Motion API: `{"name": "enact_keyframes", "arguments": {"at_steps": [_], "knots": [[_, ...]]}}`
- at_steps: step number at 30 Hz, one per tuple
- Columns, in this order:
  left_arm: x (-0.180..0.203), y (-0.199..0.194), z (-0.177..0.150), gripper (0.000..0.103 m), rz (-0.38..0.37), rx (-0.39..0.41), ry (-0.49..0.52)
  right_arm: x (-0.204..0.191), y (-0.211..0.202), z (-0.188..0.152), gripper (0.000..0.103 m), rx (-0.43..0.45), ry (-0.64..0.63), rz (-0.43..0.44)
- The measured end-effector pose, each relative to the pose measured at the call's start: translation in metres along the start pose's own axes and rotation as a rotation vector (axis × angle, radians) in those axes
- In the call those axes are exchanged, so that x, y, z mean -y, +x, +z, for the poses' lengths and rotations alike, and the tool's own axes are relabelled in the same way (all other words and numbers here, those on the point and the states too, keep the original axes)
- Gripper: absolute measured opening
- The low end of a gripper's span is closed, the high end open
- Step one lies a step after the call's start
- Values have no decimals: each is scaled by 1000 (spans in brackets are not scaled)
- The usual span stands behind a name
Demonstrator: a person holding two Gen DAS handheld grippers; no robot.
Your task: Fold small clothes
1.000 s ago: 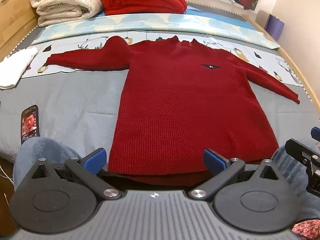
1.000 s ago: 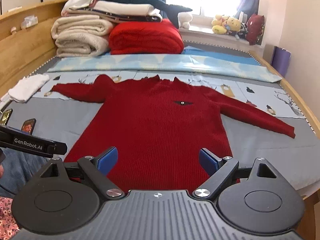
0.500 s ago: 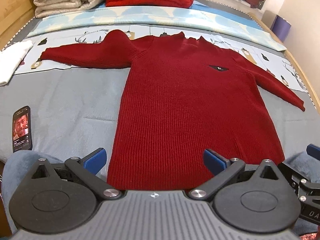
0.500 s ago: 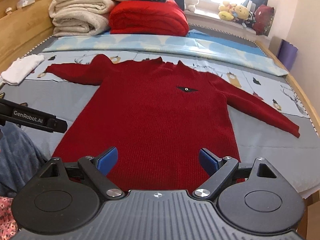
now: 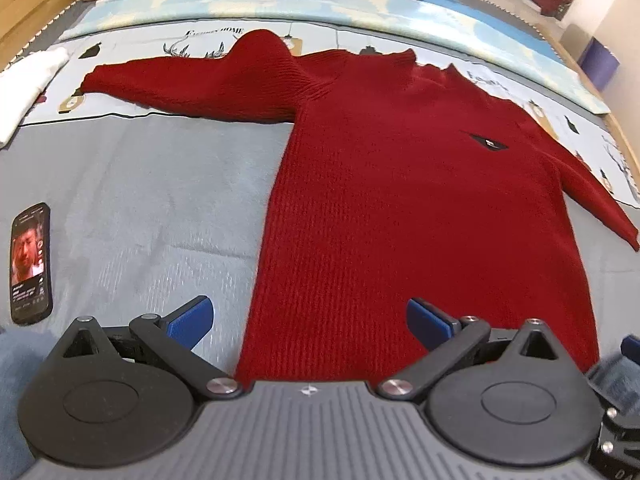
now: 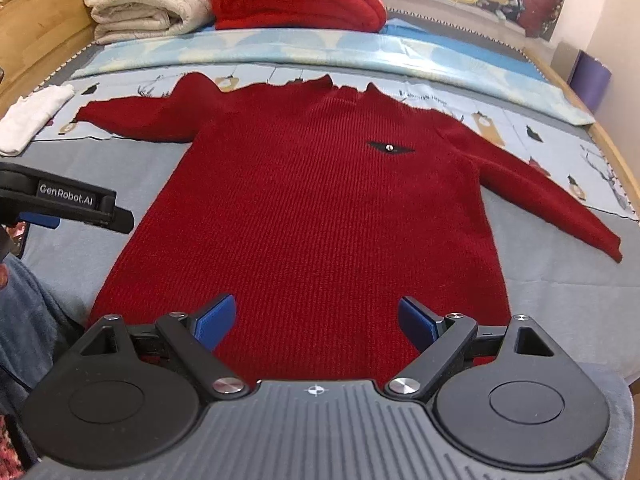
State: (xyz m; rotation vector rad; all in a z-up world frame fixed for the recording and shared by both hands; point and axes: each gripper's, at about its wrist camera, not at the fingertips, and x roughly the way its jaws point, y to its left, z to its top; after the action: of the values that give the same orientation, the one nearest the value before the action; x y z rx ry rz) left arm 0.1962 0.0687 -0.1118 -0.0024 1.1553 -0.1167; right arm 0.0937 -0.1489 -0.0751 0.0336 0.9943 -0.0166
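A red sweater (image 5: 404,208) lies flat and face up on the bed (image 5: 152,208), sleeves spread toward both side edges, hem at the near edge. The left gripper (image 5: 308,316) hovers over the hem's left part, jaws wide apart, holding nothing. The right gripper (image 6: 316,320) is above the hem's middle, equally wide and empty. A phone (image 5: 31,258) lies near the left edge

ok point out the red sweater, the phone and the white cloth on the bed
red sweater (image 6: 312,216), right wrist view, middle of the chest
phone (image 5: 31,258), left wrist view, middle of the lit screen
white cloth (image 6: 34,118), right wrist view, middle of the folded fabric
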Motion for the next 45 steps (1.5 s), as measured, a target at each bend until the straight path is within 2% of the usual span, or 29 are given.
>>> {"name": "enact_keyframes", "arguments": {"at_steps": [4, 8, 11, 17, 20, 23, 27, 31, 32, 33, 34, 35, 37, 39, 42, 45], "knots": [[-12, 25, 25, 103, -7, -7, -30, -2, 19, 8, 89, -34, 11, -9], [-44, 52, 72, 103, 69, 99, -125, -7, 37, 15, 89, -73, 10, -8], [-76, 75, 112, 103, 96, 158, -207, -10, 46, 18, 89, -95, 7, -6], [-178, 134, 176, 103, 106, 222, -493, -15, 62, 21, 89, -141, -13, -9], [-225, 159, 189, 103, 109, 230, -605, -18, 69, 23, 89, -163, -23, -10], [-255, 176, 198, 103, 73, 256, -674, -21, 74, 25, 89, -176, -38, -20], [-277, 204, 208, 103, -10, 208, -738, -23, 80, 28, 89, -192, -61, -33], [-281, 210, 220, 103, 21, 246, -752, -23, 84, 32, 89, -200, -66, -43], [-280, 212, 224, 96, 26, 248, -745, -23, 84, 33, 89, -200, -68, -42], [-279, 211, 226, 79, 41, 258, -738, -24, 84, 33, 89, -199, -70, -41], [-279, 210, 229, 12, 85, 252, -724, -24, 84, 33, 89, -197, -73, -39], [-282, 210, 231, 14, 87, 232, -739, -24, 83, 33, 89, -196, -74, -35], [-287, 200, 223, 13, 44, 260, -838, -22, 83, 33, 89, -194, -68, -27], [-282, 182, 223, 13, 44, 282, -851, -19, 82, 31, 89, -191, -55, -18], [-247, 141, 239, 13, 39, 371, -744, -9, 81, 27, 89, -185, -29, -4], [-174, 100, 259, 13, -61, 453, -587, 4, 79, 24, 89, -163, 1, -4]]}}
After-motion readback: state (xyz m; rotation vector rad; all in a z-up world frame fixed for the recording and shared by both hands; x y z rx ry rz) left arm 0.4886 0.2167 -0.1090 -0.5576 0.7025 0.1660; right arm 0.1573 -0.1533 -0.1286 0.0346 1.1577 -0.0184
